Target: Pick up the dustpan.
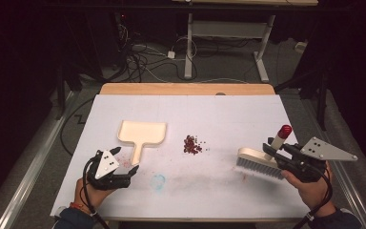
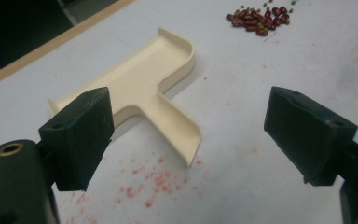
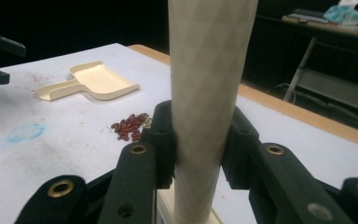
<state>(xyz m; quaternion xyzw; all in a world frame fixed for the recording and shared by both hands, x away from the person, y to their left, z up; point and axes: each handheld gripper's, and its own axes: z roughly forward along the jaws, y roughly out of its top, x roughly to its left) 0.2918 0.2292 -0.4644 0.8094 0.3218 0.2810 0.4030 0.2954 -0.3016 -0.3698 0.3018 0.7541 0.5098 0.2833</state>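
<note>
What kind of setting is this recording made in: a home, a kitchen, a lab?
Most likely a lab or test room, not a home: a white-covered table in a dark room, loose cables on the floor behind, a height-adjustable desk frame, and staged props, dustpan and beans.

From where I stand, nothing bears readable writing: no label, brand, number or sign shows on anything here.

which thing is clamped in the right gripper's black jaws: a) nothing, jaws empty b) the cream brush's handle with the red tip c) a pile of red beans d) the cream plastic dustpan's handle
b: in the right gripper view, the right gripper pinches the cream brush handle on both sides, while the cream plastic dustpan and the red beans lie free on the table.
</note>
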